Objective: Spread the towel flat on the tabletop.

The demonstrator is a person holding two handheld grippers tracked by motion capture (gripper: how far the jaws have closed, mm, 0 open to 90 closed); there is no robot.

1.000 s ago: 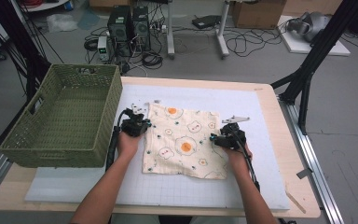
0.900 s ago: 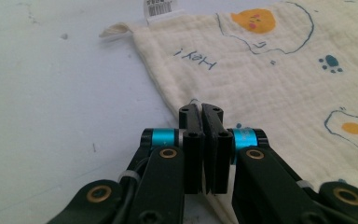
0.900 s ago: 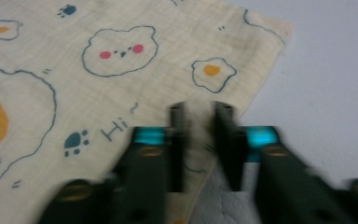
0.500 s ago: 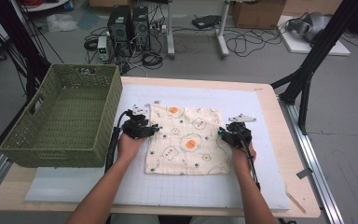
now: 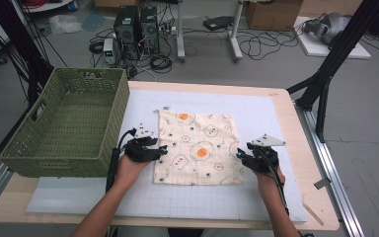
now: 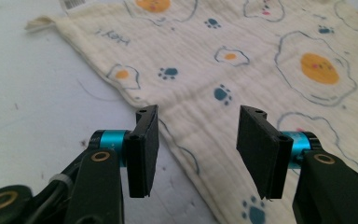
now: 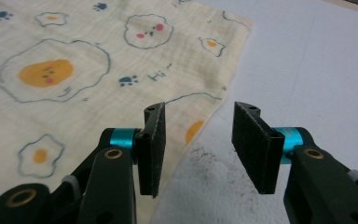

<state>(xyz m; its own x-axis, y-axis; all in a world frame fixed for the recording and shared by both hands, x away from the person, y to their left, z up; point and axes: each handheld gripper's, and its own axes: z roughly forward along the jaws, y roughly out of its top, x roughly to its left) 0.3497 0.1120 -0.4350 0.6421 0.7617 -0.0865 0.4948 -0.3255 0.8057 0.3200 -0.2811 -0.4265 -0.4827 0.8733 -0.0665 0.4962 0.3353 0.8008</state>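
Cream cloth printed with fried eggs and blue paw prints lies spread flat at the middle of the high view, on a white mat that covers the wooden table. To its left in that frame stands a green woven basket, apart from the cloth. The left gripper sits just at the cloth's left edge, low in the frame, and the right gripper at the cloth's right edge, about level with it.

From the left gripper view, the left gripper has its black jaws spread, having just been opening; the cloth runs across the upper and right part of that frame and its edge passes under the gap, yet neither pad presses on it.

From the right gripper view, the right gripper also stands with jaws apart, having just opened wider; the cloth takes up the left and upper part of the frame, its edge lying below the left jaw, with bare white mat to the right and nothing pinched
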